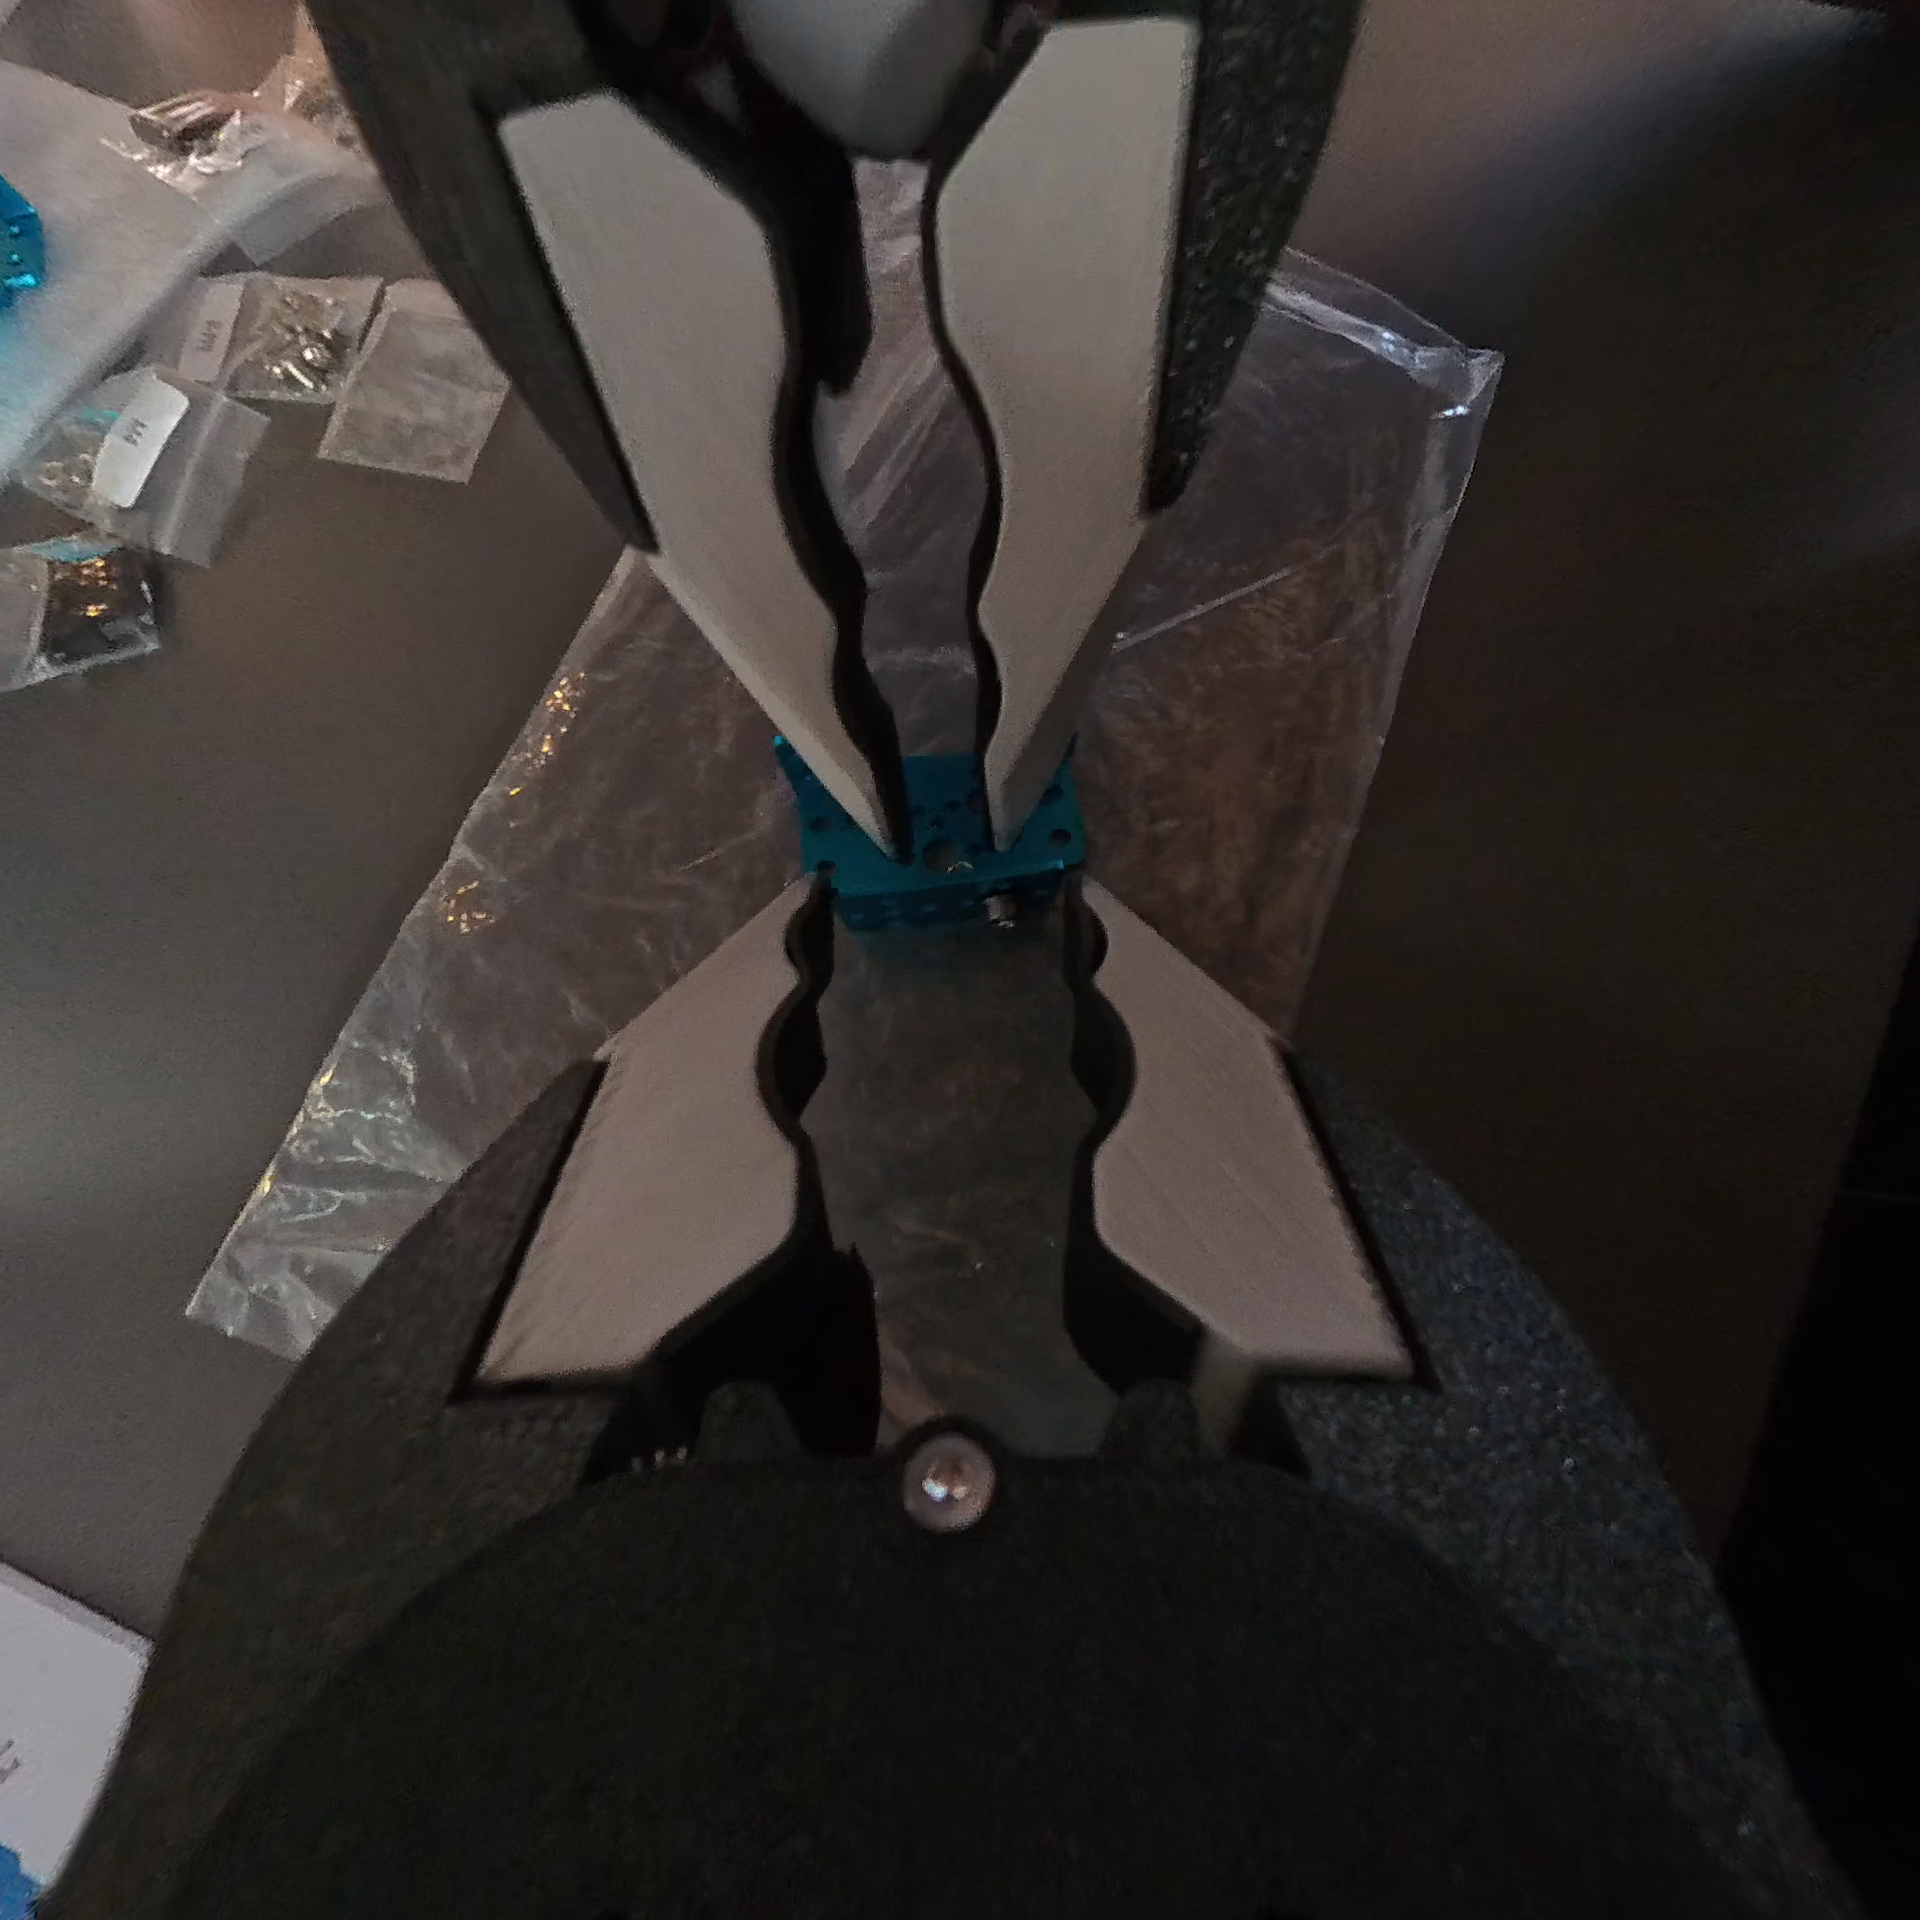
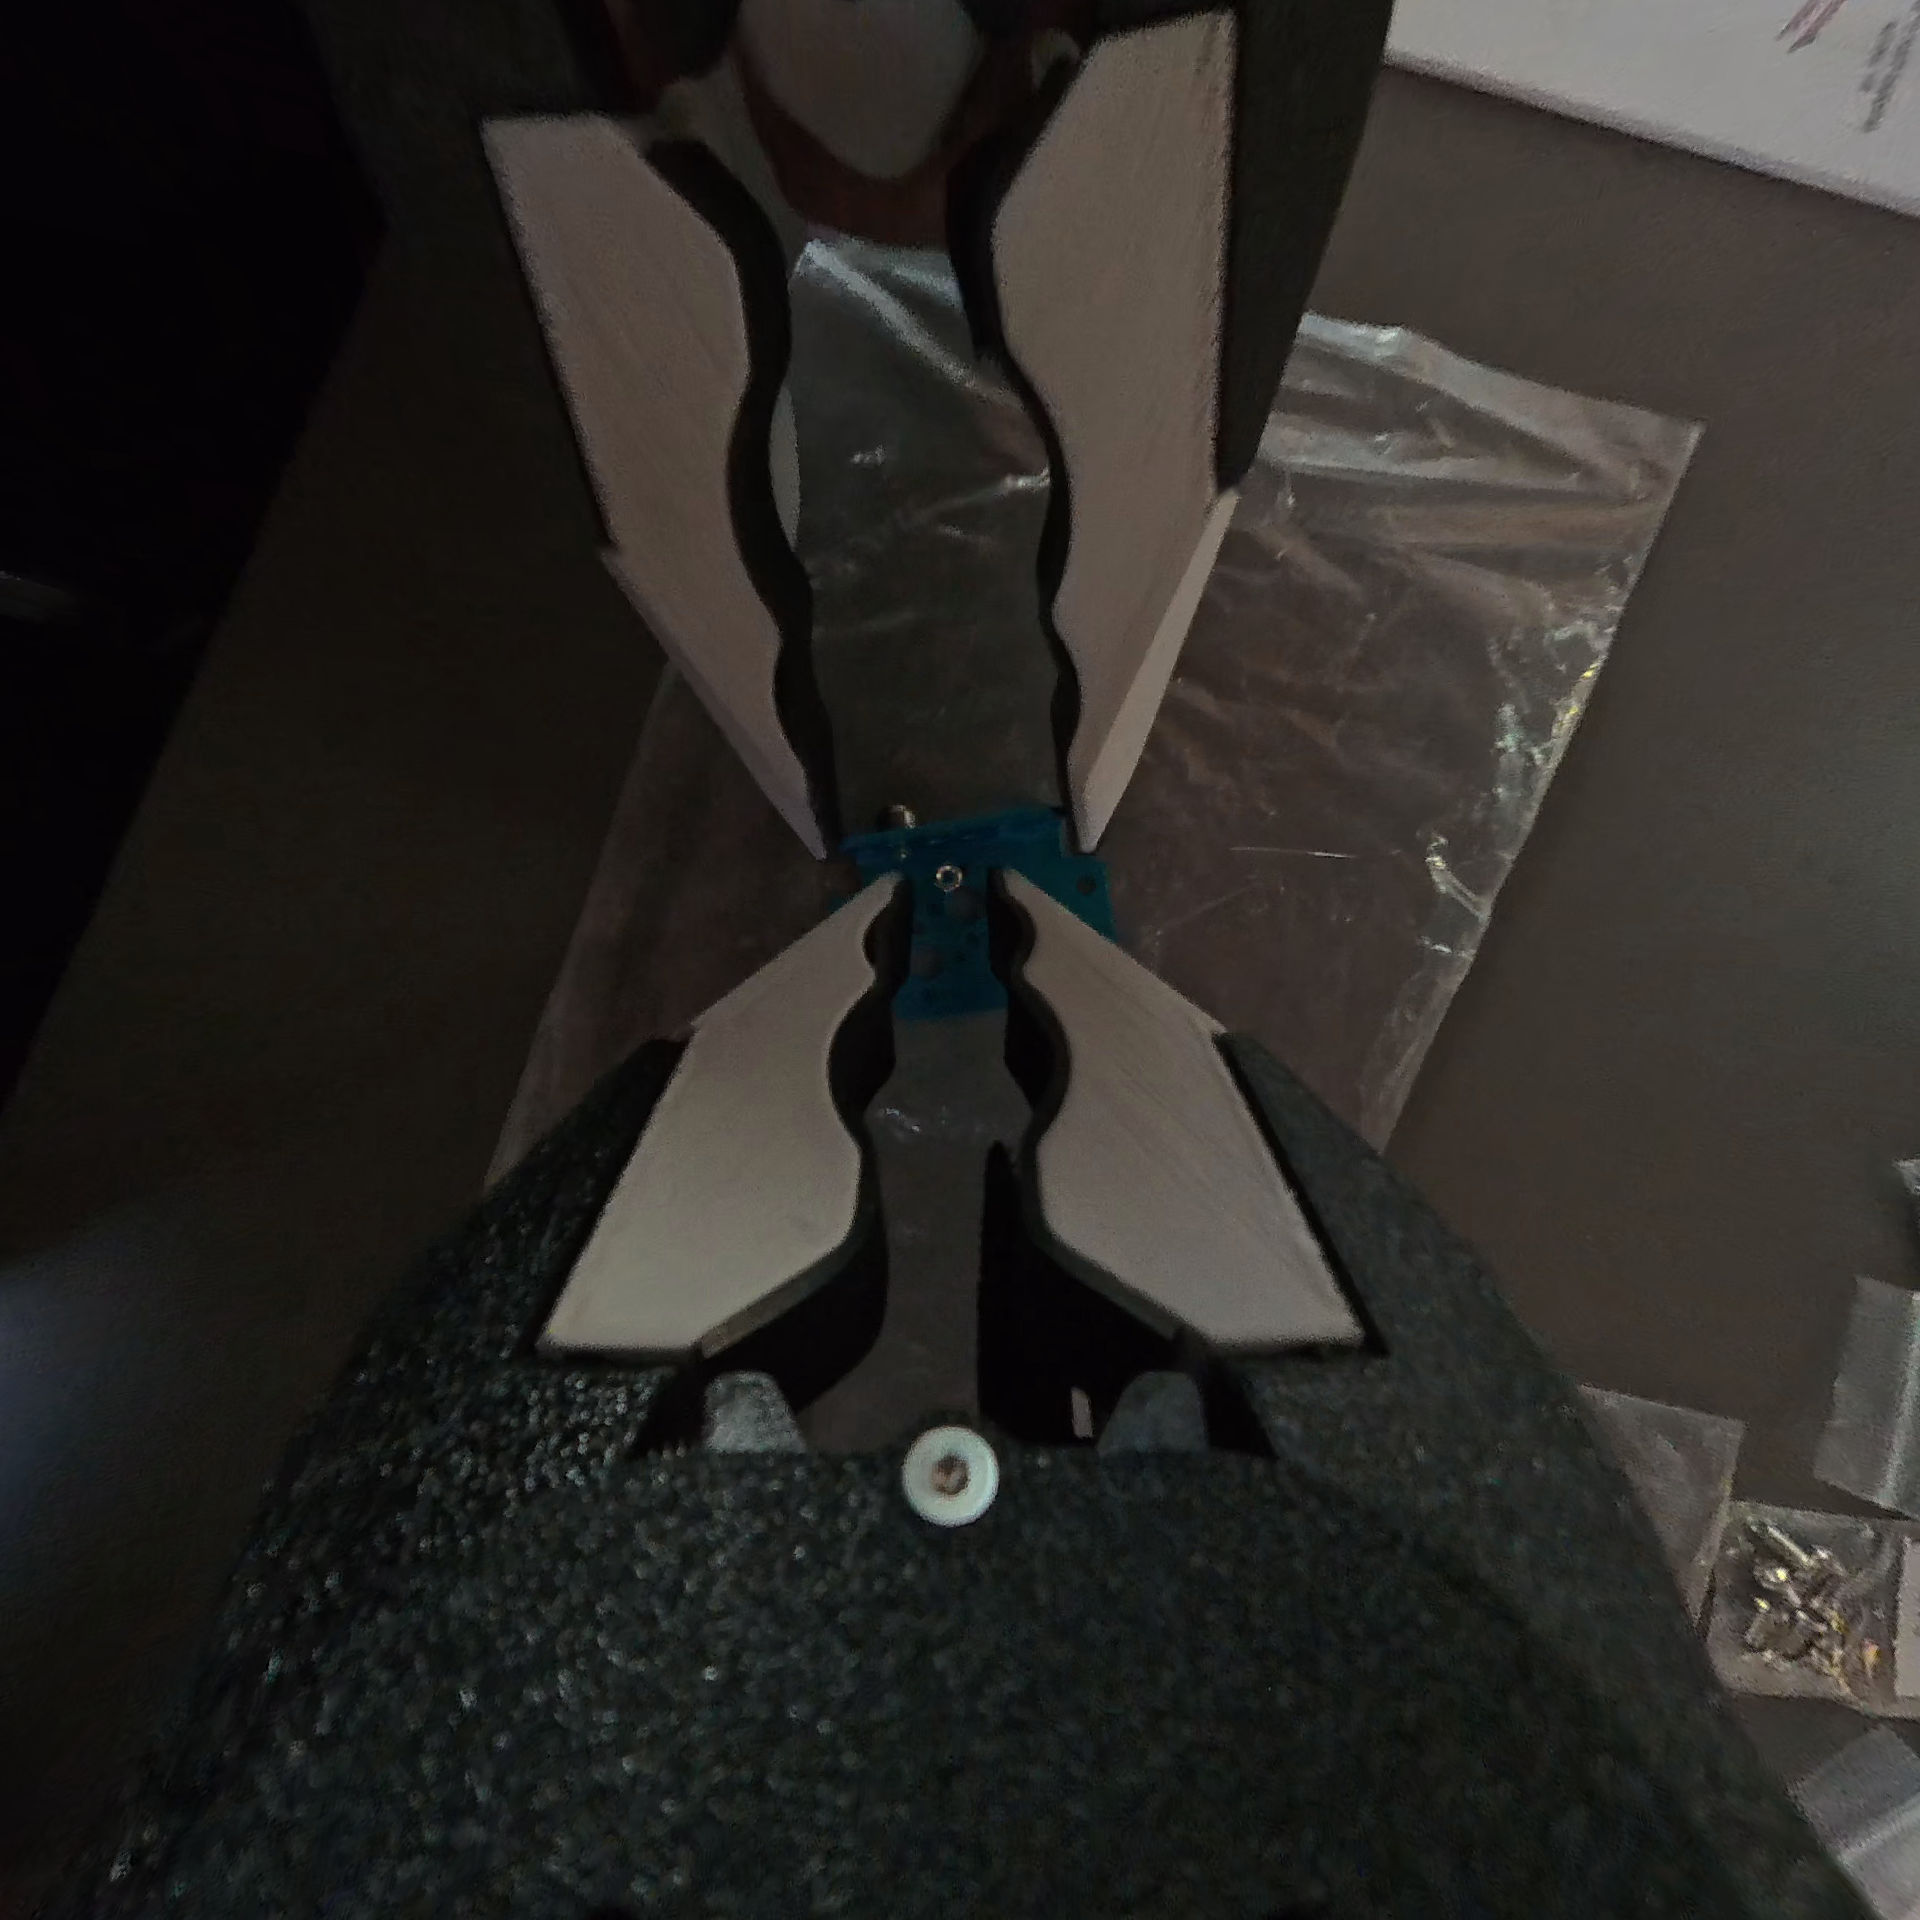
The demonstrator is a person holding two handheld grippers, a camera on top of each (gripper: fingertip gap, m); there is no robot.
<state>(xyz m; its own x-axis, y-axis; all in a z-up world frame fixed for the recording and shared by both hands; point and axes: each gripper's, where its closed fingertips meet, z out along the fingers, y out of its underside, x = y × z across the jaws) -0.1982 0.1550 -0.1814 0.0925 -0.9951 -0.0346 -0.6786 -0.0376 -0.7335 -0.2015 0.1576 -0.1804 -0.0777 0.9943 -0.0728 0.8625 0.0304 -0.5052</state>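
A small blue perforated metal bracket [image 1: 940, 883] is held above a clear plastic bag [image 1: 644, 883]. My left gripper [image 1: 951, 888] is shut on it, one fingertip on each end. My right gripper [image 1: 948, 844] comes in from the opposite side, facing the left one. Its tips sit on the bracket's holed face with a narrow gap between them. In the right wrist view the bracket [image 2: 951, 951] shows between my right gripper's [image 2: 945, 881] tips, with a small screw [image 2: 948, 878] there. The left gripper [image 2: 951, 844] spans it from above. Whether the right one grips is unclear.
The clear bag [image 2: 1403, 644] lies flat on a brown table [image 1: 260, 831]. Small clear bags of screws and parts [image 1: 301, 343] lie at the left, more [image 2: 1787, 1600] show at the right. A blue part [image 1: 16, 244] and white paper [image 2: 1662, 94] lie at the edges. Left and right tips are no more than a few centimetres apart.
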